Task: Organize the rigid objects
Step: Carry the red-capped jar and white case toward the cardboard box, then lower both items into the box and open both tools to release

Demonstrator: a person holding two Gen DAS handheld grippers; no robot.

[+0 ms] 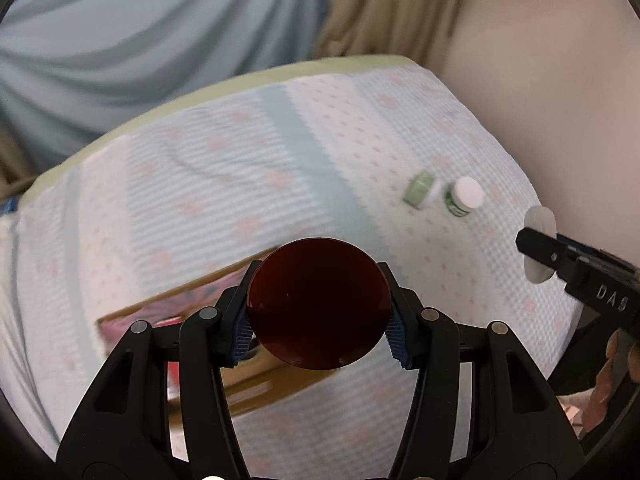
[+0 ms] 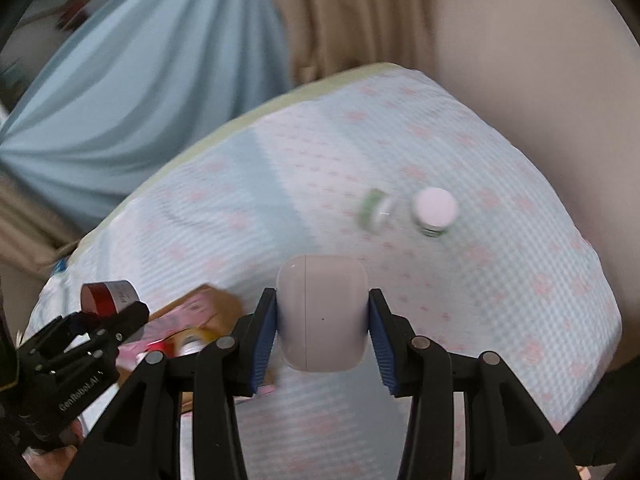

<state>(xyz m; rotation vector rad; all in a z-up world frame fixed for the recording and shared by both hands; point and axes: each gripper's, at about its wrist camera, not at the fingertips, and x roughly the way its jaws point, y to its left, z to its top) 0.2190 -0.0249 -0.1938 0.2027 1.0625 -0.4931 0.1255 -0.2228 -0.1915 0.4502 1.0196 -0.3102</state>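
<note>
Box (image 2: 188,320): cardboard, on the bed (image 1: 280,140) at left, some small items already inside. Left hand-held gripper (image 1: 318,312): clamped on a dark red jar (image 1: 318,308), above the box. Right hand-held gripper (image 2: 322,316): clamped on a white case (image 2: 322,316), above the bed. Remaining, apparently: green tape roll (image 1: 418,189) and white-capped bottle (image 1: 466,196), loose just beside each other at far right. Task seems about half done.

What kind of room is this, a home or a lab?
Probably a home, perhaps a bedroom. A soft patterned cover lies over what looks like a bed or padded table, curtains hang behind it, and small household things lie about, like a white-capped bottle.
</note>
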